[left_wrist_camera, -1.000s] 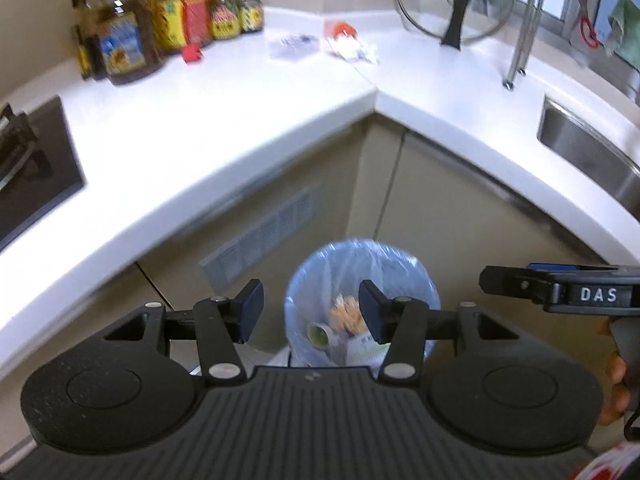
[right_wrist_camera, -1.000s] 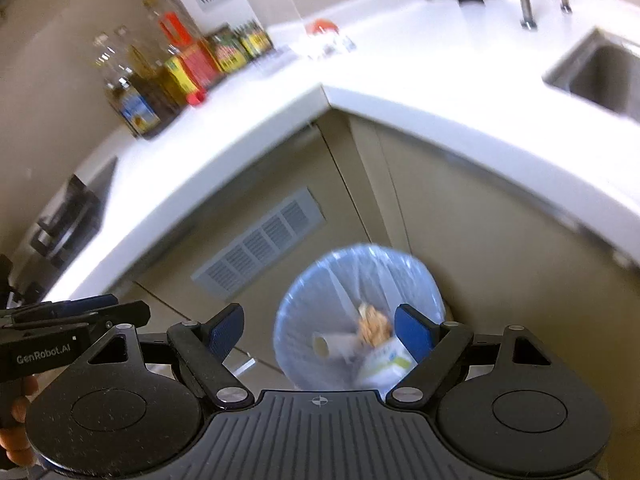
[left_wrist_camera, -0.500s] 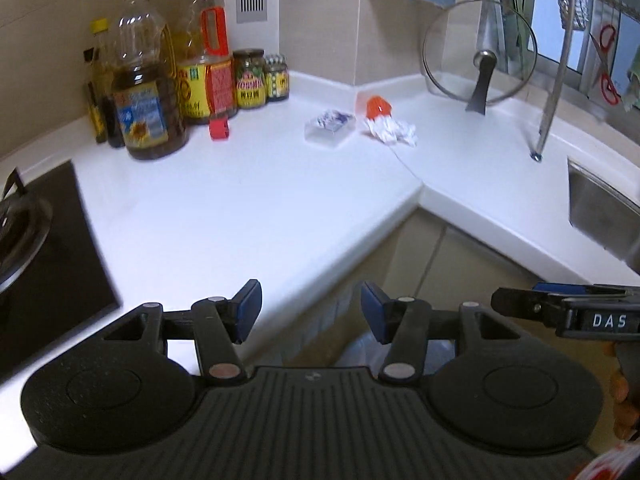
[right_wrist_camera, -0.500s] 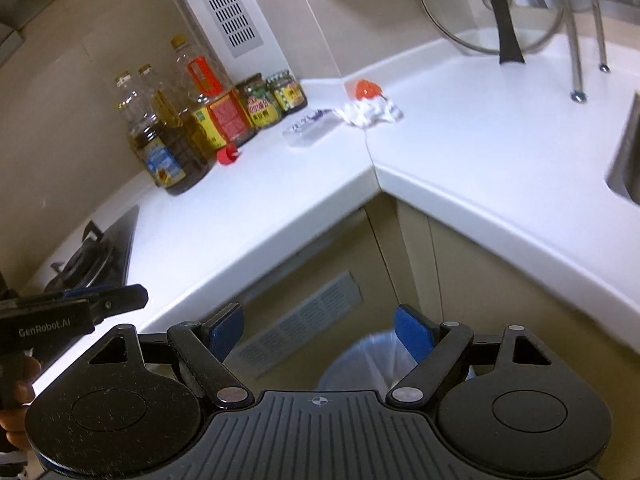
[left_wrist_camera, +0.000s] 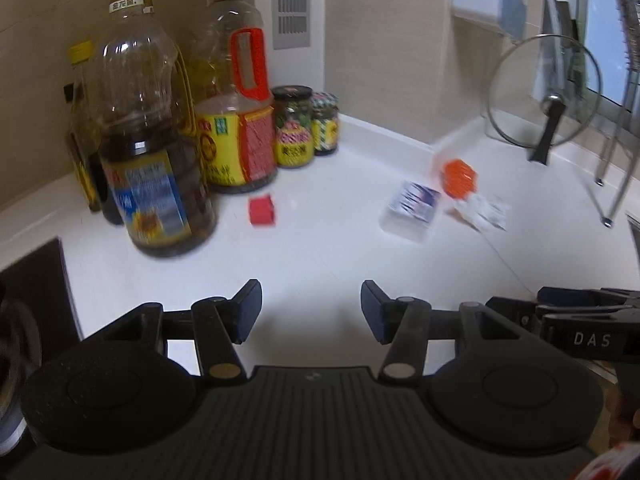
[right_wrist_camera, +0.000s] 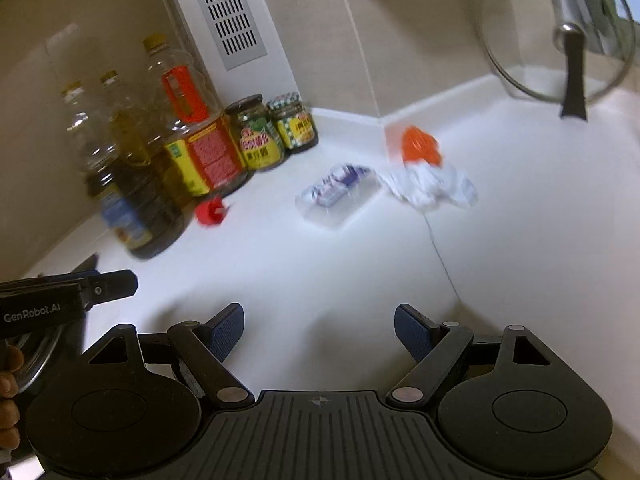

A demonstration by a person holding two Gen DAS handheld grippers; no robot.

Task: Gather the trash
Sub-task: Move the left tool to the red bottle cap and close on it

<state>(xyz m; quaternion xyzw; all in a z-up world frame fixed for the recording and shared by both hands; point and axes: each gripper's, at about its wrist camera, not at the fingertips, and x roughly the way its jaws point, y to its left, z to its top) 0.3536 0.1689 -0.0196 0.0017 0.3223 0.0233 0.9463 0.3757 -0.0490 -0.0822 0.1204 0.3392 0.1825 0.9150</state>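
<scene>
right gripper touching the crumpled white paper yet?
Apart. The right wrist view shows bare white countertop between the open right gripper and the crumpled white paper.

- Your left gripper [left_wrist_camera: 311,310]: black body, dark-blue pads, silver pivot screws, ribbed centre plate.
- Your right gripper [right_wrist_camera: 319,328]: matching black, blue textured pads; "DAS" lettering shows beside the left gripper.

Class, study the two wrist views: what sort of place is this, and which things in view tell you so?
Most likely a home kitchen. Cooking oil bottles and sauce jars stand on a white countertop, and a glass pan lid leans against the wall.
</scene>
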